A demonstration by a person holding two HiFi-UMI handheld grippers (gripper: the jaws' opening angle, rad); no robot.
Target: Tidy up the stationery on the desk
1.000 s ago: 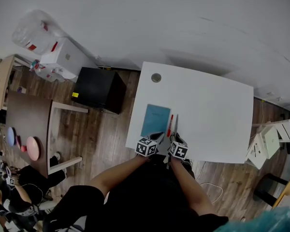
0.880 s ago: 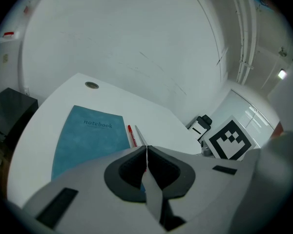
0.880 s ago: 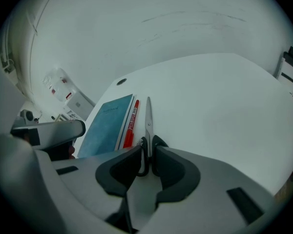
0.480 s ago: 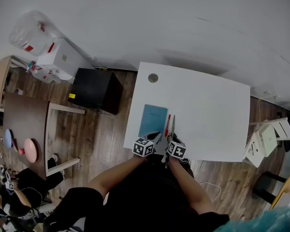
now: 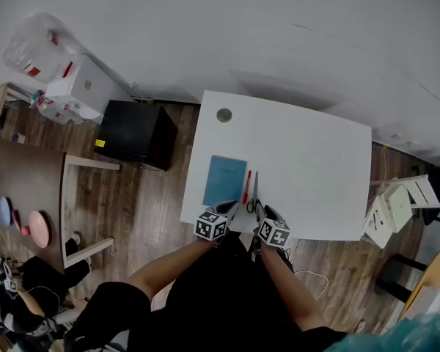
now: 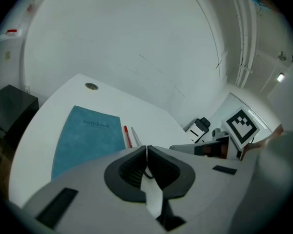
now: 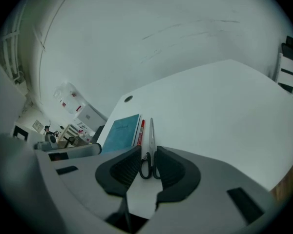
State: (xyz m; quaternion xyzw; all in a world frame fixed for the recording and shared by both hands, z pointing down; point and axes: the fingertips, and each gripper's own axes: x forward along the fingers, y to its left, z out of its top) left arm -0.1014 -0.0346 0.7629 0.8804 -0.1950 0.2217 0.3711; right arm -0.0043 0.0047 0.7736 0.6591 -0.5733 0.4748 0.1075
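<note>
- Head view: a blue notebook (image 5: pixel 225 181), a red pen (image 5: pixel 246 187) and a pair of scissors (image 5: pixel 254 189) lie side by side near the front edge of the white desk (image 5: pixel 315 160). The pen is just beside the notebook's right edge and the scissors just beside the pen, all three pointing away from the person.
- The three things keep the same row as a second ago. What has shifted is the right gripper (image 5: pixel 265 213) — it has drawn a little to the right and back from the scissor handles, so the two marker cubes sit further apart than before.
- Right gripper view: its jaws stand a little apart with nothing pinched. The black scissor handles (image 7: pixel 150 165) show through the gap, flat on the desk just past the tips, and I cannot tell whether the tips touch them.
- Left gripper view: the left gripper (image 6: pixel 146 152) has its jaws pressed together and holds nothing. It hangs at the near edge of the desk, close behind the notebook's near end.
- My reading is that the scissors are set down and let go, lined up with the pen. That would be the last placing step rather than the start of a pick.
- The rest of the desk shows only a round cable hole (image 5: pixel 224 114) at the far left, so the tidying looks close to done — at most a small nudge to square the row.
</note>
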